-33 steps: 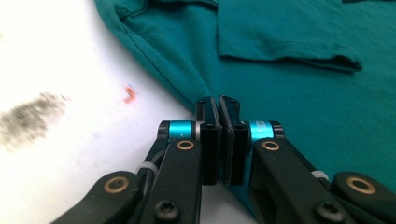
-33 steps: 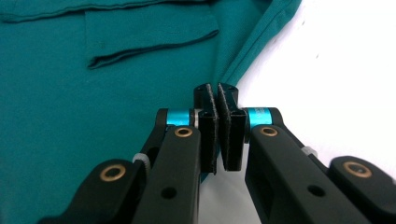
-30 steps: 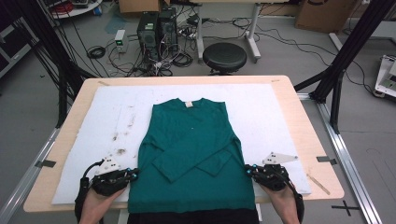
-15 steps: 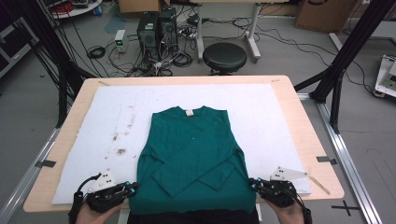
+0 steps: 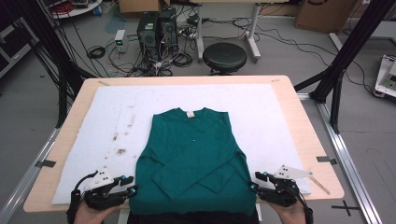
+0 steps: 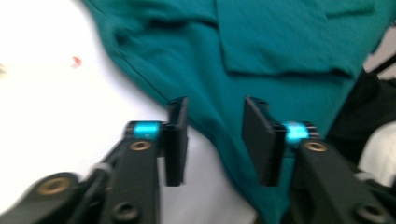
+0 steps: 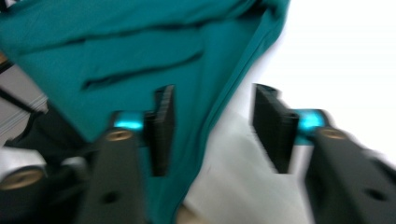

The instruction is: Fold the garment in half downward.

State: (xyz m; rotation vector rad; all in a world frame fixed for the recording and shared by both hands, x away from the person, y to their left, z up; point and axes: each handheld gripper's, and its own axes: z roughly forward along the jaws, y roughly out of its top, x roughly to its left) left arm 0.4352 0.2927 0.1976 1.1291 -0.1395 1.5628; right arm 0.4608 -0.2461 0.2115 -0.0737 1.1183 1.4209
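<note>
A green sweater [image 5: 194, 158] lies flat on a white sheet [image 5: 261, 107] that covers the wooden table [image 5: 303, 135]. Its neck points away from the person, and a small white tag [image 5: 190, 114] sits at the collar. The 2 sleeves are folded in and cross over the front of the sweater. The bottom edge of the sweater reaches the near edge of the table. The left gripper [image 5: 132, 190] is at the bottom left corner of the sweater, held in the person's left hand [image 5: 93, 212]. Its jaws have just been opening and now stand apart. In the left gripper view, the side edge of the sweater runs through the gap between the 2 jaws, and the pads do not squeeze it. The right gripper [image 5: 252, 184] is at the bottom right corner of the sweater, held in the right hand [image 5: 292, 212]. Its jaws have just been opening too and stand wide apart. In the right gripper view, the edge of the sweater lies in the gap near one jaw, and white sheet shows by the other jaw. That view is blurry, so the cloth may touch that one jaw, but it does not look pinched. Some brown spots [image 5: 120, 151] mark the white sheet to the left of the sweater. Behind the table, a black round stool [image 5: 224, 55] stands on the grey floor [image 5: 364, 140].
</note>
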